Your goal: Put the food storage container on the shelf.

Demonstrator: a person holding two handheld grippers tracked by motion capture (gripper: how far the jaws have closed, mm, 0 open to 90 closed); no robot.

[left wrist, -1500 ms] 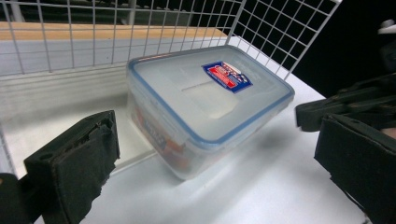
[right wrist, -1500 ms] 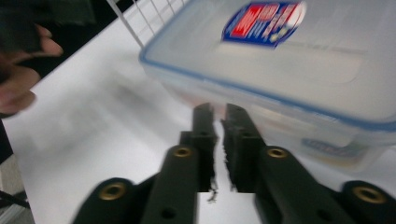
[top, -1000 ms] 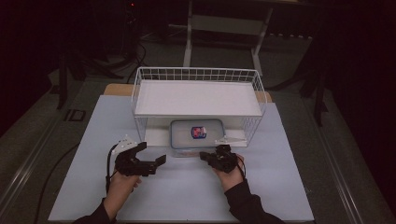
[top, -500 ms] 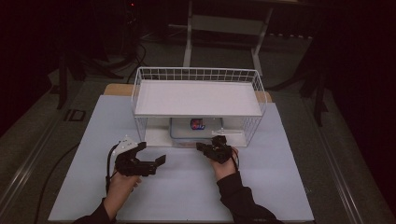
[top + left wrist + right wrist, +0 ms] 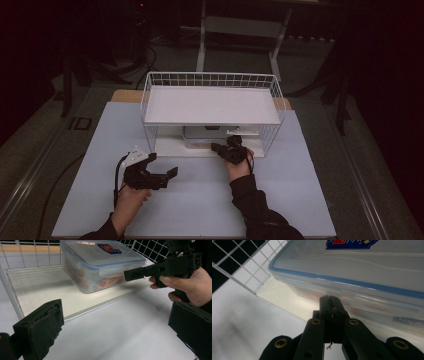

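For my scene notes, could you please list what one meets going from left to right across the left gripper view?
Wire rack wall → clear lidded container → right gripper → hand holding it.

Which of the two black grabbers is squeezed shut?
The right gripper, the one up against the clear plastic box under the wire shelf. Its jaws are pressed together. The left gripper sits back on the table with its jaws wide apart.

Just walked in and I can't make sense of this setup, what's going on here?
A person works two handheld grippers at a white table. The right gripper, jaws shut, presses against the side of a clear plastic lidded food box on the bottom shelf of a white wire rack. The left gripper hangs open over the table.
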